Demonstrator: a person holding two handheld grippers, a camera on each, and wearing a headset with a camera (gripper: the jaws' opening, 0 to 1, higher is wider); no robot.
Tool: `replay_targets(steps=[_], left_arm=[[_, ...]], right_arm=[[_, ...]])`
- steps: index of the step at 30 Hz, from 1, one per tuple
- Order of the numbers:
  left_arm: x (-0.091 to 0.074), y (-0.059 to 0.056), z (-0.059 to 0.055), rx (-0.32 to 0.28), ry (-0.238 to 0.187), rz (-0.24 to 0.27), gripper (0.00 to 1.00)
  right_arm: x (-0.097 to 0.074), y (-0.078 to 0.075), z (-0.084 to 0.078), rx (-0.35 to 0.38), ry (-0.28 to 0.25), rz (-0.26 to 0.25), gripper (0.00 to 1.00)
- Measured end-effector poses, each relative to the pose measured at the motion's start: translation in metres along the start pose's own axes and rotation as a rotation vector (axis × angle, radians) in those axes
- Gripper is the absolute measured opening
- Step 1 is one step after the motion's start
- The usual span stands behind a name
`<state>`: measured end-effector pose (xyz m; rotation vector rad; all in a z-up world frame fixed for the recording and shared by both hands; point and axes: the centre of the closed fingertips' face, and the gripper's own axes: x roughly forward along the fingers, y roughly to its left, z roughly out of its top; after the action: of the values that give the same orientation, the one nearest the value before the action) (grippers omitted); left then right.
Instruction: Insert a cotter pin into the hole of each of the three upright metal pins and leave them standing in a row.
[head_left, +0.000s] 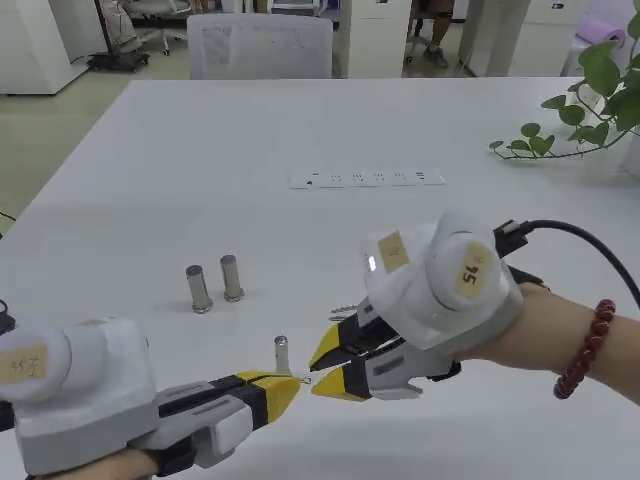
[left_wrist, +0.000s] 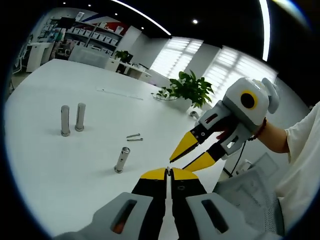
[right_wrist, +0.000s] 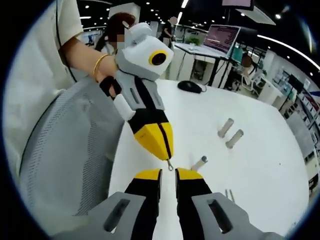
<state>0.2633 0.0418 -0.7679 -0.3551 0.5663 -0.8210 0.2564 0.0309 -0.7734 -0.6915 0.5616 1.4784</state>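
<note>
Three upright metal pins stand on the white table: two side by side (head_left: 198, 288) (head_left: 231, 277) and a third (head_left: 281, 353) nearer me, just behind the gripper tips. The left gripper (head_left: 287, 385) comes in from the lower left, shut on a thin cotter pin (head_left: 304, 378) that pokes from its tip (right_wrist: 170, 164). Facing it, the right gripper (head_left: 328, 366) has its yellow jaws apart around that pin's free end, not gripping. In the left gripper view the near metal pin (left_wrist: 122, 159) stands left of both tips. Two spare cotter pins (left_wrist: 133, 137) lie flat behind it.
A white power strip (head_left: 365, 178) lies mid-table. Plant leaves (head_left: 590, 100) hang over the far right corner. A grey mesh chair (head_left: 260, 45) stands at the far edge. A cable (head_left: 580, 240) trails from the right gripper.
</note>
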Motion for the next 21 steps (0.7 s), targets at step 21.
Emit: replay_targets(steps=[21], left_arm=[[-0.001, -0.026, -0.011, 0.277, 0.099, -0.137, 0.00]], right_arm=[[-0.017, 0.015, -0.005, 0.223, -0.093, 0.243, 0.17]])
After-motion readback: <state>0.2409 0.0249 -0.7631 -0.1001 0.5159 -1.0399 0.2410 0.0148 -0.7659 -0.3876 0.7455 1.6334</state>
